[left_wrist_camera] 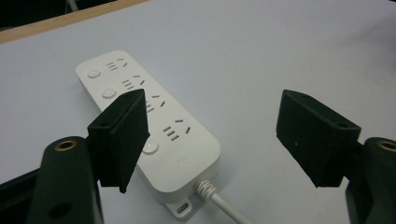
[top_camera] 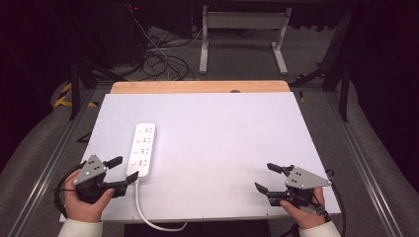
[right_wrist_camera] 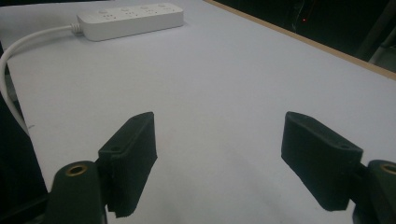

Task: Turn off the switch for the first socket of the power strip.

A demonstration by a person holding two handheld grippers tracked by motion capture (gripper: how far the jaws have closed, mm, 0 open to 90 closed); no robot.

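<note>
White power strip (top_camera: 142, 150) lies on the table (top_camera: 222, 143); left gripper (top_camera: 120, 173) beside it, right gripper (top_camera: 267, 177) well apart, both jaws agape.

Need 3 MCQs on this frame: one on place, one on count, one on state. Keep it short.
1. Where does the power strip lie on the table?
A. left half, nearer the left gripper
B. far right corner
C. beside the right gripper

2. How many round buttons does the strip carry?
A. one
B. four
C. six

3. How do the jaws of the left gripper and the right gripper stand?
A. both shut
B. both open, holding nothing
C. left shut on the cable

Answers: 1 A, the high view shows it just ahead of the left gripper. 2 B, the high view shows one beside each socket group. 3 B, both gripper views show a wide gap between the pads.
</note>
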